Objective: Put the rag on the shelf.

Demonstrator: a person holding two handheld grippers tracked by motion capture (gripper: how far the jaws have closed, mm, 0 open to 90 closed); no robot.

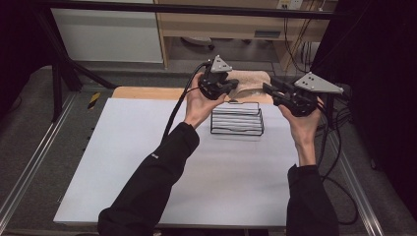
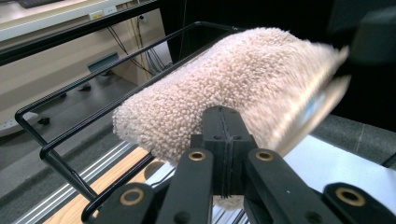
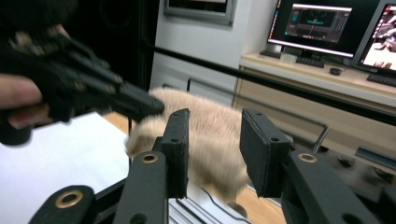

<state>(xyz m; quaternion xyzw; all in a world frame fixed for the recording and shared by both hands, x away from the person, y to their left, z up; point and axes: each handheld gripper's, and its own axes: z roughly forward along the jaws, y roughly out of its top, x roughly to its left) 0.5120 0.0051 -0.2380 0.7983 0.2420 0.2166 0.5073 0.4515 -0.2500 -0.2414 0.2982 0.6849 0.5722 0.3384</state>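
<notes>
A beige fluffy cloth (image 1: 252, 78) hangs rolled above the far edge of the table, over a black wire rack (image 1: 237, 119). My left gripper (image 1: 235, 86) is shut on the cloth's near side; in the left gripper view the closed jaws pinch the cloth (image 2: 233, 79), with the rack's wires (image 2: 46, 147) around it. From the right, my right gripper (image 1: 268, 89) points at the cloth. Its jaws stand open in the right gripper view (image 3: 217, 119), with the cloth (image 3: 212, 140) just beyond them and apart from both pads. The left gripper (image 3: 140, 105) holds the cloth's left end there.
A white sheet (image 1: 147, 162) covers the table, with a wooden strip (image 1: 147, 92) at its far edge. Black frame bars (image 1: 196, 9) cross behind and cables (image 1: 339, 162) trail at the right. Monitors (image 3: 322, 23) stand on a desk beyond.
</notes>
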